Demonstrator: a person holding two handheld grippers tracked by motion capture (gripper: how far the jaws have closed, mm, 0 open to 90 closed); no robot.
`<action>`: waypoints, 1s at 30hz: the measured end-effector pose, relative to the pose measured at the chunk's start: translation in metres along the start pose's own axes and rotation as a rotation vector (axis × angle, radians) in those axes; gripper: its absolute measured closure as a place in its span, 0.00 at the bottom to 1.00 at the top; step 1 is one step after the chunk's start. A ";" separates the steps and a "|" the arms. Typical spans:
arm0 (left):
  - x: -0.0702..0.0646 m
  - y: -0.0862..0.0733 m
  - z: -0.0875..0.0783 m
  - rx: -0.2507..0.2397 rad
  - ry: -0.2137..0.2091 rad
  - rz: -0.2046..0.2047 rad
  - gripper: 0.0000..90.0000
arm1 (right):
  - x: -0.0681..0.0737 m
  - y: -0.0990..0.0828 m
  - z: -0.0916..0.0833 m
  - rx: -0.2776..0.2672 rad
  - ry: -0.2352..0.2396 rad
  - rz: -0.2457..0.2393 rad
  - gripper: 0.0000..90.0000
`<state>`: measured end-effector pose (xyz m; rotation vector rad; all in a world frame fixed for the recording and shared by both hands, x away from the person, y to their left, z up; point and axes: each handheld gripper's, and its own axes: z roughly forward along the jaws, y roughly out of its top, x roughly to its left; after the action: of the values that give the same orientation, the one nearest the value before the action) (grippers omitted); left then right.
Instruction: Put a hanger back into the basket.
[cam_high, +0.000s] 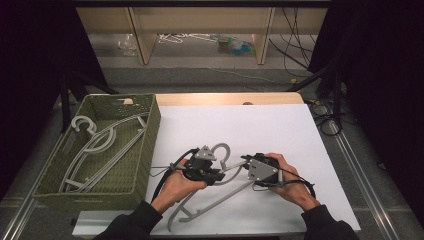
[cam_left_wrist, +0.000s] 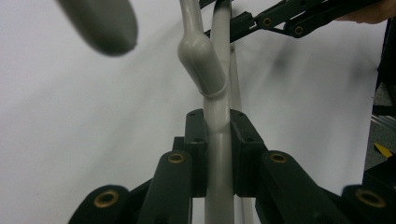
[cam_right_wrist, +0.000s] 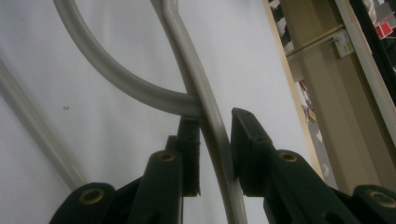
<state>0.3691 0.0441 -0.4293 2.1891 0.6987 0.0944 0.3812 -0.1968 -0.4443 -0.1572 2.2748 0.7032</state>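
Left hand-held gripper (cam_left_wrist: 218, 140): jaws closed tight on a grey bar of the plastic clothes hanger (cam_left_wrist: 203, 63), both pads pressed flat against it with no gap. The bar runs straight up between the pads; just past them sits the thick neck where the hook stem joins the hanger body. In the high view this hand-held gripper (cam_high: 216, 175) sits at the hanger's top, just below the hook (cam_high: 223, 149), held by the person's left hand (cam_high: 176, 184).

Right hand-held gripper (cam_right_wrist: 215, 140): jaws partly open around a curved arm of the same hanger (cam_right_wrist: 205, 100). The arm passes between the pads and lies against the left one as seen in the right gripper view; a clear gap separates it from the other pad. Not clamped. In the high view this hand-held gripper (cam_high: 245, 161) points toward the left one, held by the right hand (cam_high: 292, 182), the two tips close together over the hanger's neck.

The hanger (cam_high: 210, 200) lies on the white surface (cam_high: 280, 130), hook toward the far edge, its lower arms running toward the person and ending near the near edge, between the two forearms.

Left of the surface: a green woven basket (cam_high: 150, 125), touching the surface's left side. Inside it lie more grey hangers (cam_high: 97, 147), stacked loosely, hooks toward the far left corner.

Beyond the surface, floor with cables (cam_high: 295, 45) and wooden shelf legs (cam_high: 142, 37).
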 end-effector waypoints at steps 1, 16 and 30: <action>-0.001 0.000 -0.001 0.002 0.001 -0.005 0.88 | 0.002 0.001 -0.001 0.001 0.004 0.046 0.80; 0.011 -0.007 -0.034 -0.077 0.040 -0.074 0.88 | 0.007 0.014 -0.023 -0.067 -0.093 0.390 0.33; 0.016 -0.005 -0.085 -0.202 0.034 -0.182 0.88 | 0.016 0.008 -0.065 -0.203 -0.066 0.726 0.23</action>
<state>0.3559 0.1130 -0.3792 1.9274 0.8665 0.1033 0.3269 -0.2228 -0.4143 0.6185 2.1748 1.2813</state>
